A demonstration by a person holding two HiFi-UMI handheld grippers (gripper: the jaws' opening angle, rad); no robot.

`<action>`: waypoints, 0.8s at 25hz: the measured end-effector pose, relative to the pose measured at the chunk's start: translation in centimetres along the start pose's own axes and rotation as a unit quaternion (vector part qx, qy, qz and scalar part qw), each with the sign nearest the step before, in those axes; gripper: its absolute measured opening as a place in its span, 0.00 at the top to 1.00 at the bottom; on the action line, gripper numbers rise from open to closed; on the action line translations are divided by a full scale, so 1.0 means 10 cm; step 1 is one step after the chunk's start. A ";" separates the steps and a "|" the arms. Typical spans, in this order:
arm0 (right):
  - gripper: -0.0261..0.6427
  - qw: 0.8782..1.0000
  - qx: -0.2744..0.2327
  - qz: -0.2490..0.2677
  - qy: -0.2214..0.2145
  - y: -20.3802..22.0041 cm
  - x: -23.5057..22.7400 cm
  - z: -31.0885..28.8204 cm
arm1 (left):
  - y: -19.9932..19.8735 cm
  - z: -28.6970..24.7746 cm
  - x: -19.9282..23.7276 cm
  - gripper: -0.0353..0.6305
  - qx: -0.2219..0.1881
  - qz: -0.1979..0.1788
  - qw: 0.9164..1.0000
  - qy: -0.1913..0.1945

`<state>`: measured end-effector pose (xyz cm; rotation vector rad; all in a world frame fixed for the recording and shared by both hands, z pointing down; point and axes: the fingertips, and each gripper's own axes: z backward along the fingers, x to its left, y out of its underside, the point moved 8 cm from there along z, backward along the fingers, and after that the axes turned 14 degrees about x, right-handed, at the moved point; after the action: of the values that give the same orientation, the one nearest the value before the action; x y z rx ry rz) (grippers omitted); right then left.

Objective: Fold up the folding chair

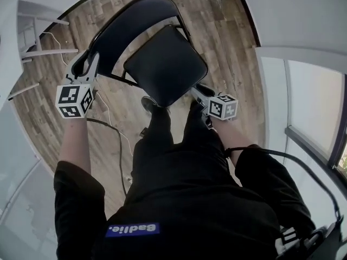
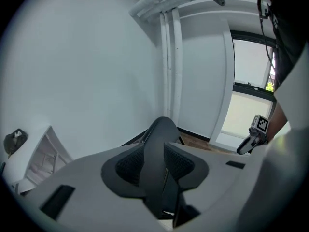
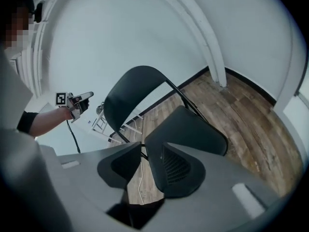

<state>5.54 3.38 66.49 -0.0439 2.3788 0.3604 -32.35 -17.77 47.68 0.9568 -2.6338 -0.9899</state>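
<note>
Two claws, one in each of my hands, reach down to a black folding chair [image 1: 162,64] that stands open on a wooden floor [image 1: 233,31], just in front of my dark-trousered legs [image 1: 173,140]; seen from my head, its curved backrest [image 1: 130,20] lies toward the upper left and its padded seat [image 1: 165,66] sits in the middle of the view, tilted.

My left claw [image 1: 84,64] is at the outer edge of the backrest; its jaws stand apart with that rounded black edge between them; the edge fills most of the gap, and I cannot tell whether the pads press on it.

My right claw [image 1: 198,91] is at the front corner of the seat, on the opposite side of the chair from the left one; its jaws are apart too; the seat's edge lies between them, close against the right-hand pad, while floor shows through the gap beside the other pad; nothing is clamped.

A white wall [image 3: 145,28] rises behind the chair, and a window [image 1: 314,107] stands to my right.
</note>
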 end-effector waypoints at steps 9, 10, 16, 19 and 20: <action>0.59 0.988 -0.003 -0.152 0.008 0.52 -1.18 -0.37 | 0.18 -0.57 0.33 0.66 0.063 -0.019 0.998 0.006; 0.57 0.987 -0.001 -0.162 0.007 0.57 -1.29 -0.42 | 0.20 -0.65 0.35 0.65 0.069 -0.022 0.997 0.008; 0.41 0.975 0.011 -0.221 -0.032 0.88 -1.76 -0.86 | 0.25 -0.95 0.34 0.62 0.054 -0.046 0.997 0.027; 0.36 0.967 0.007 -0.250 -0.042 0.97 -1.98 -1.13 | 0.28 -1.07 0.36 0.61 0.043 -0.047 0.997 0.036; 0.35 0.965 0.006 -0.258 -0.044 1.02 -2.03 -1.22 | 0.31 -1.10 0.36 0.61 0.045 -0.053 0.997 0.041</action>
<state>11.26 8.48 91.13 -0.6160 2.1789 0.0931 -32.76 -24.11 57.90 1.1428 -2.6028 -0.8418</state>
